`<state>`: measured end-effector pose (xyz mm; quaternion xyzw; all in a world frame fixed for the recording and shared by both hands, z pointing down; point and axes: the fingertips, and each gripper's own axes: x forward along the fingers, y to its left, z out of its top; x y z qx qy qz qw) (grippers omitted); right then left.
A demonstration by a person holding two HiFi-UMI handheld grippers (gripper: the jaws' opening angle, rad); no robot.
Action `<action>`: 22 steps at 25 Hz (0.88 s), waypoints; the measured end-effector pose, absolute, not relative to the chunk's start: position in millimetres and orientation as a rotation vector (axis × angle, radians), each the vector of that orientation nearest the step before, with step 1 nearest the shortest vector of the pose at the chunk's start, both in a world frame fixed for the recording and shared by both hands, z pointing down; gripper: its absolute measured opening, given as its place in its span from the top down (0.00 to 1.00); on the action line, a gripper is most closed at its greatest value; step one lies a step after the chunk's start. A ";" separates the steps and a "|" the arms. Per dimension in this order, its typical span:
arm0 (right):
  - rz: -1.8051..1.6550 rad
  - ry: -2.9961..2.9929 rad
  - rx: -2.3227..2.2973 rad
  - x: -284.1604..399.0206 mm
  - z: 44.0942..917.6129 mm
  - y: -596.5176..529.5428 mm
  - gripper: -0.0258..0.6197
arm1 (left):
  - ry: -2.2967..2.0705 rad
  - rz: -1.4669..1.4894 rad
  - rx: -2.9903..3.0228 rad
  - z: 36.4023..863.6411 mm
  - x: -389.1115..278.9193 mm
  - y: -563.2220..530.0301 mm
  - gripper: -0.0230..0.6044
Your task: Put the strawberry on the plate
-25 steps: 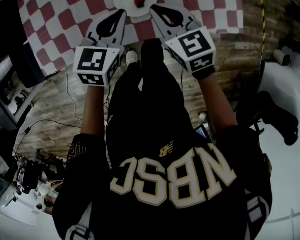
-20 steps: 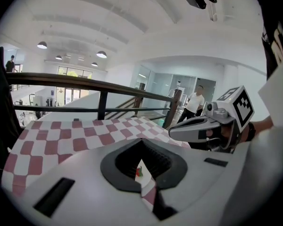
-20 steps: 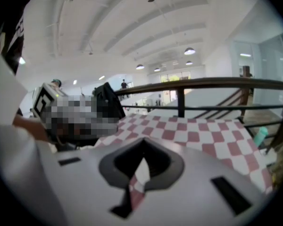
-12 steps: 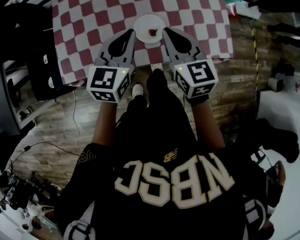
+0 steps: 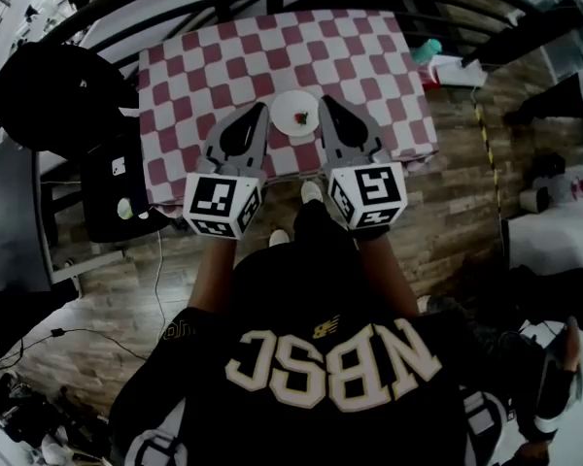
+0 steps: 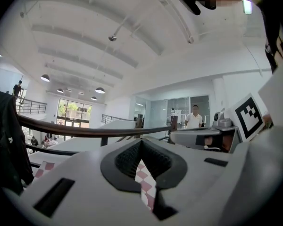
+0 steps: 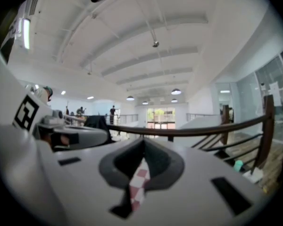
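Left tool (image 5: 261, 108), right tool (image 5: 324, 101) flank round plate (image 5: 285, 106) on checkered cloth (image 5: 194, 66)

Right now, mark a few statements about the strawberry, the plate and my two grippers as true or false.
1. The strawberry lies on the white plate. True.
2. The right gripper grips the strawberry. False: its jaws are shut on nothing.
3. The plate sits on a checkered tablecloth. True.
4. The left gripper has its jaws wide open. False: they are shut.
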<state>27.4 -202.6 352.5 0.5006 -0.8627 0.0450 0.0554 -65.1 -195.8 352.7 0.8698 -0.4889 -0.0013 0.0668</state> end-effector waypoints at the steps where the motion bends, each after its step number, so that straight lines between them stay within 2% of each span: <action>1: 0.124 -2.626 1.525 24.7 347.9 -197.3 0.93 | -1.477 -0.010 2.636 347.1 -64.5 -191.2 0.94; 11: 0.047 -2.681 1.557 2.0 322.8 -152.6 0.93 | -1.522 -0.125 2.700 307.8 -67.0 -151.4 0.94; 22: 0.052 -2.668 1.621 22.3 327.0 -127.5 0.93 | -1.592 -0.182 2.687 305.7 -63.2 -123.6 0.94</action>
